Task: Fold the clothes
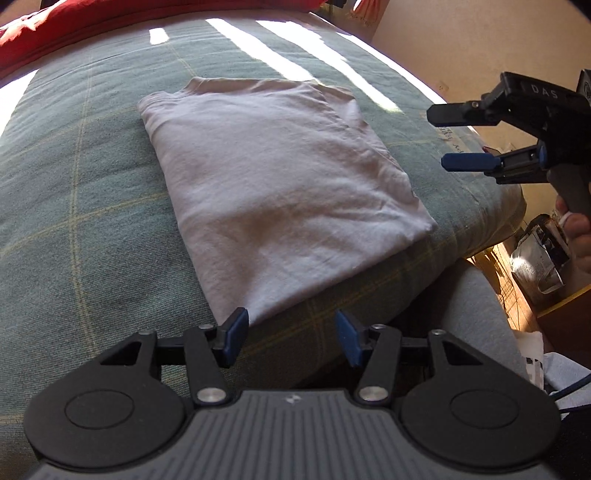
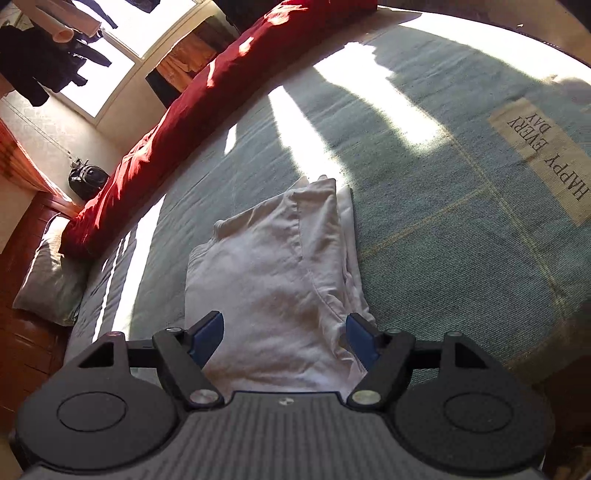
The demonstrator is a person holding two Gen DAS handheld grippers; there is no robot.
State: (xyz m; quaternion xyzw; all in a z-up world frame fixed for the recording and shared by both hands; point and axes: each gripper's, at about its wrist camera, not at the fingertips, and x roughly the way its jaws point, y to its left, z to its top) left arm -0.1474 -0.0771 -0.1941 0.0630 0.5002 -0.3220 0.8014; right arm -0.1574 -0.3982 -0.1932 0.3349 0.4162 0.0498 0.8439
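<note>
Left wrist view placed the left gripper nearest, its blue-padded fingers spread wide with nothing between them, hovering over the near edge of the bed. Just beyond, a pale folded garment lay flat on the green checked bedcover, folded into a rough rectangle with one near corner reaching almost to the left finger pad. To the right, off the bed's side, the right gripper hung in the air, held in the person's hand, its jaws parted and gripping nothing, clear of the cloth. Further back, strips of sunlight crossed the cover, and a red quilt ran along the far edge. Right wrist view showed the right gripper likewise wide open and unloaded above the near end of the folded garment, whose layered edges were stacked along its right side. Beyond it lay a printed label reading HAPPY EVERY DAY, the red quilt, a pillow at left, and a bright window at the far wall.
</note>
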